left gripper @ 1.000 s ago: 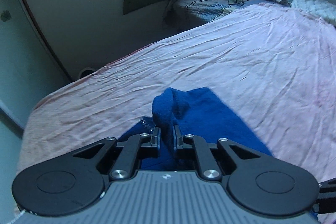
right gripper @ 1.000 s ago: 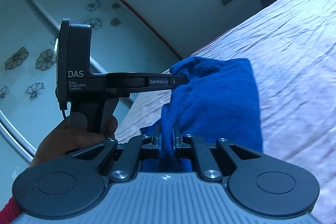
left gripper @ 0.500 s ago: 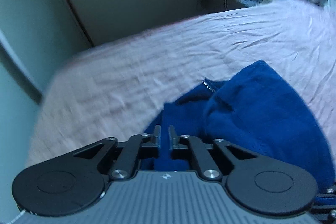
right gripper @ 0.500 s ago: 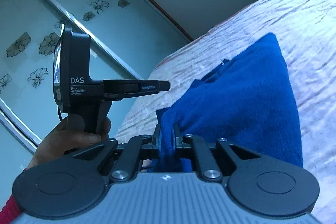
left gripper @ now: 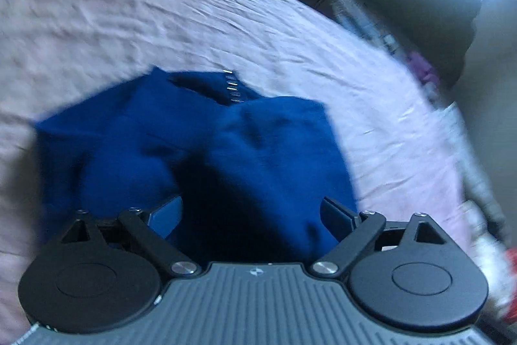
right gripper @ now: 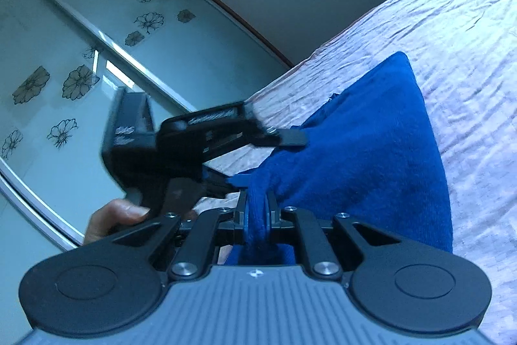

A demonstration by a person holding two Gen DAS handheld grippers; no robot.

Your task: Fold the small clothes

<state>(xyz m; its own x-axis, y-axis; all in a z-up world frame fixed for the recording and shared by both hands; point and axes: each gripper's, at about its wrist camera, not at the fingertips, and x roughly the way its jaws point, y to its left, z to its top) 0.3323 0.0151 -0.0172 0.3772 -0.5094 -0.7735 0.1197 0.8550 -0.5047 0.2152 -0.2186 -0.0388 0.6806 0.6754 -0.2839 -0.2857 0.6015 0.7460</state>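
Blue garment (right gripper: 365, 151) pinched by right gripper (right gripper: 257, 215); left gripper (left gripper: 252, 209) spread wide.

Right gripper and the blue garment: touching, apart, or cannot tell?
Touching. The right wrist view shows the right gripper with jaws shut on a bunched fold of the blue garment.

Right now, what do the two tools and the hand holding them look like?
Both tools, left and right, look alike: black linkage arms with silver screws, round black discs, a ribbed grey body. The right view shows the left one's black handle with white lettering, blurred, and a bare hand.
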